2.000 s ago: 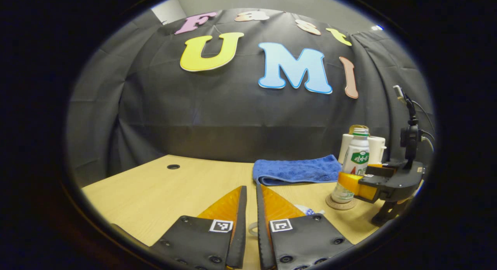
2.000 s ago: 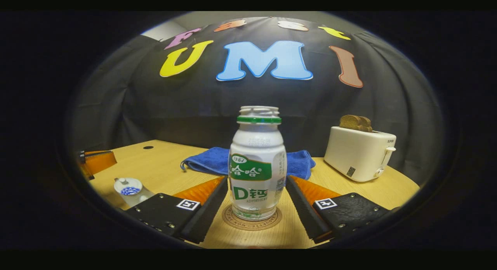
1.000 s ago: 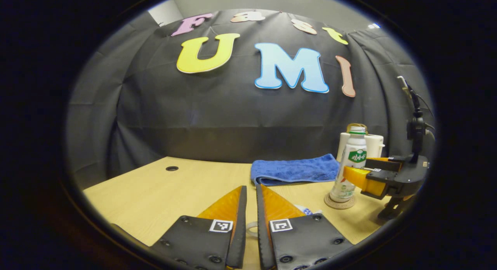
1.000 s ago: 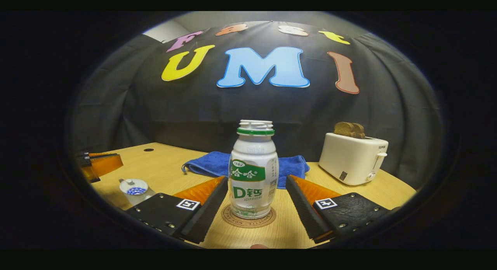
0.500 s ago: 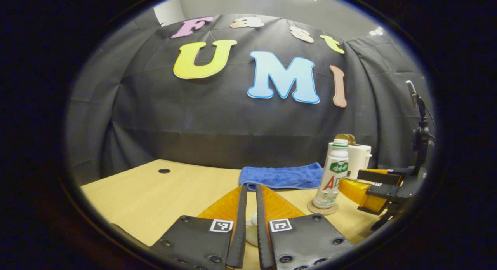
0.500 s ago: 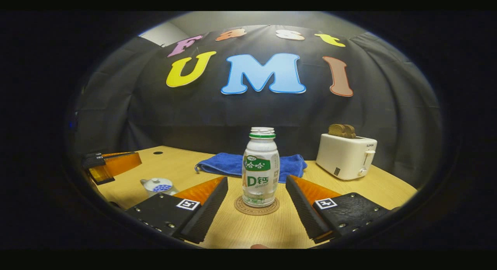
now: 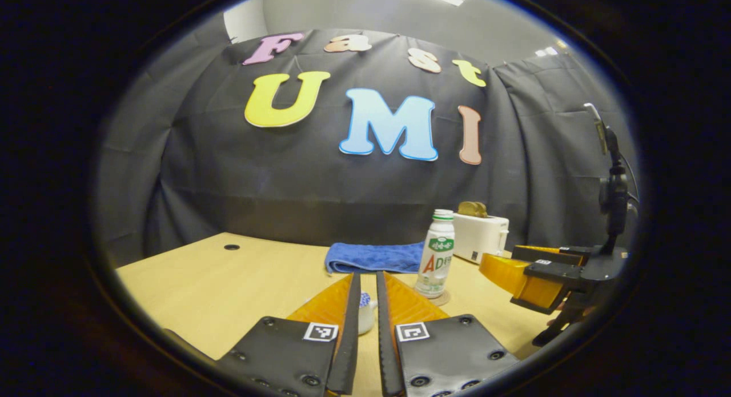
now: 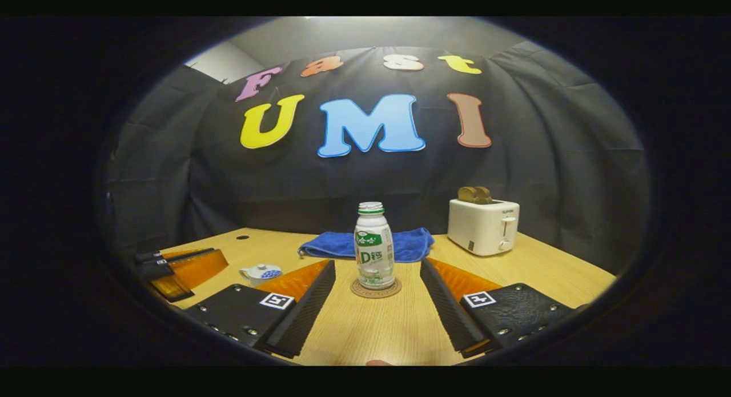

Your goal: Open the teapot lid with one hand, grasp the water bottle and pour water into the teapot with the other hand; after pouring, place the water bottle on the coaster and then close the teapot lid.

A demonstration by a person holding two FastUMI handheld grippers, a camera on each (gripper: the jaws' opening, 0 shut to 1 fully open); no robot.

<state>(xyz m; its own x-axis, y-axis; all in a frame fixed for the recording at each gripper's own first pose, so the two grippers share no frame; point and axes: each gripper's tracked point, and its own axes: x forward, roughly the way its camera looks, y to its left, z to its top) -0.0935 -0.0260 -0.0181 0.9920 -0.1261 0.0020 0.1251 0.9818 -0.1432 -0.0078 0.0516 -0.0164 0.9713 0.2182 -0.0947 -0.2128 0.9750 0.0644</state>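
A white bottle with a green label (image 8: 374,251) stands upright on a round coaster (image 8: 375,289), with no cap on its mouth. My right gripper (image 8: 377,264) is open, and its fingers sit well short of the bottle on either side. The small white teapot (image 8: 260,273) with blue dots has its lid on and sits left of the coaster. In the left gripper view the teapot (image 7: 366,312) peeks through the narrow slit of my left gripper (image 7: 365,274), which is shut on nothing. The bottle (image 7: 437,254) and the right gripper (image 7: 531,277) show to the right there.
A folded blue towel (image 8: 365,244) lies behind the bottle. Further right on the wooden table (image 8: 371,328) stands a white toaster (image 8: 482,225) with bread in its slots. The left gripper (image 8: 183,268) hovers at the table's left side.
Both grippers have drawn back toward the table's front edge. The right one has backed away from the bottle, which stays on the coaster; the left one has pulled away from the teapot.
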